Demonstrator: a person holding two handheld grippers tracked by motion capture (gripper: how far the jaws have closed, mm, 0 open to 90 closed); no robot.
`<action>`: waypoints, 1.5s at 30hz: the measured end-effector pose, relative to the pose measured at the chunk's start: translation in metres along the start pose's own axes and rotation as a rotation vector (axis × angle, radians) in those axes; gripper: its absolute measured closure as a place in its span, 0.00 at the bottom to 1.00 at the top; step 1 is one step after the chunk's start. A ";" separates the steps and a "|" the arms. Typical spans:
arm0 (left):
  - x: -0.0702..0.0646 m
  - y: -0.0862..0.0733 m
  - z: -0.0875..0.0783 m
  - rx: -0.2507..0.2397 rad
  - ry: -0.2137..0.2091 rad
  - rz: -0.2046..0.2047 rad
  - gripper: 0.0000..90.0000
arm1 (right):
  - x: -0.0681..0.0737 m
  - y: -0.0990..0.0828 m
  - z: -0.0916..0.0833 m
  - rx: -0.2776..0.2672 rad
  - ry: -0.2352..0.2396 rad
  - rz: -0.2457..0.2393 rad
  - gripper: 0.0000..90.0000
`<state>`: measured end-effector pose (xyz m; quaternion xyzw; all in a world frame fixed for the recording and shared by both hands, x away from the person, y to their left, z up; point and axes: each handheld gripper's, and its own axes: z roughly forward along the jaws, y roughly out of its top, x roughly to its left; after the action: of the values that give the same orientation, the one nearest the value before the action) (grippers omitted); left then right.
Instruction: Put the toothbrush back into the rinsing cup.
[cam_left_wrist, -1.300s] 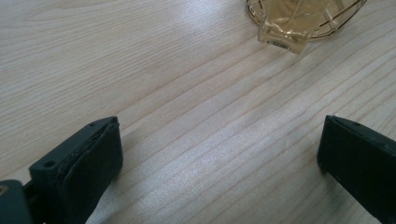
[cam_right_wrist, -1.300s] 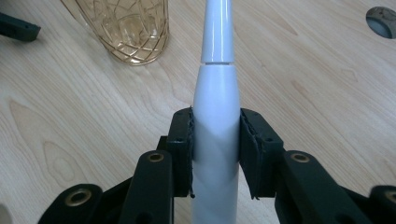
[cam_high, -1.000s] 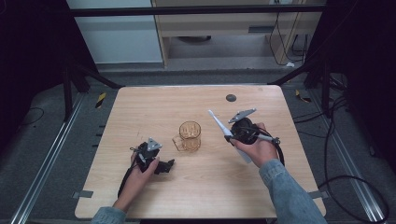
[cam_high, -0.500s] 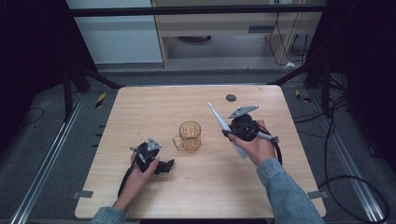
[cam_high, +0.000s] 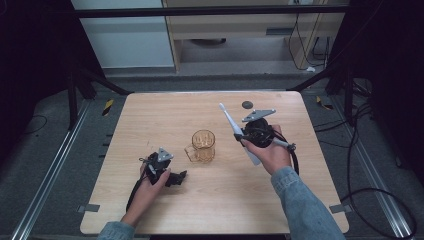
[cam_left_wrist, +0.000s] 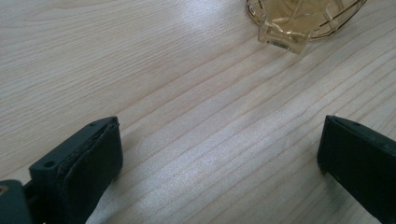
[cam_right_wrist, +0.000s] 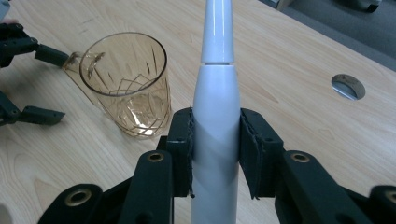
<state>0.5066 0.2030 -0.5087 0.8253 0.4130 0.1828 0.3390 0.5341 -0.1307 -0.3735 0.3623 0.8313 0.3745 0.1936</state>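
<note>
Gripping a white electric toothbrush (cam_right_wrist: 215, 140), the right claw (cam_high: 243, 137) hovers right of the amber glass mug (cam_high: 202, 145), drop-in pending; the left claw (cam_high: 176, 177) rests wide open.

bare table (cam_high: 150, 120) all round, amber cup (cam_high: 203, 145) alone standing between both claws

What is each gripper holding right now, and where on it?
Right gripper clamps the white electric toothbrush around its handle. Left gripper is open, holding nothing.
</note>
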 end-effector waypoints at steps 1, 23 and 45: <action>0.000 0.000 0.000 0.001 0.001 0.000 0.00 | 0.000 0.001 0.000 -0.002 -0.003 0.002 0.74; 0.000 0.000 0.000 -0.002 0.000 -0.002 0.00 | 0.010 0.044 -0.003 -0.133 -0.033 -0.005 0.74; 0.000 0.000 0.000 -0.003 -0.006 0.005 0.00 | 0.019 0.090 0.002 -0.239 -0.030 0.002 0.74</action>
<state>0.5067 0.2028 -0.5088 0.8263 0.4098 0.1816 0.3410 0.5636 -0.0743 -0.3065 0.3430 0.7774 0.4655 0.2476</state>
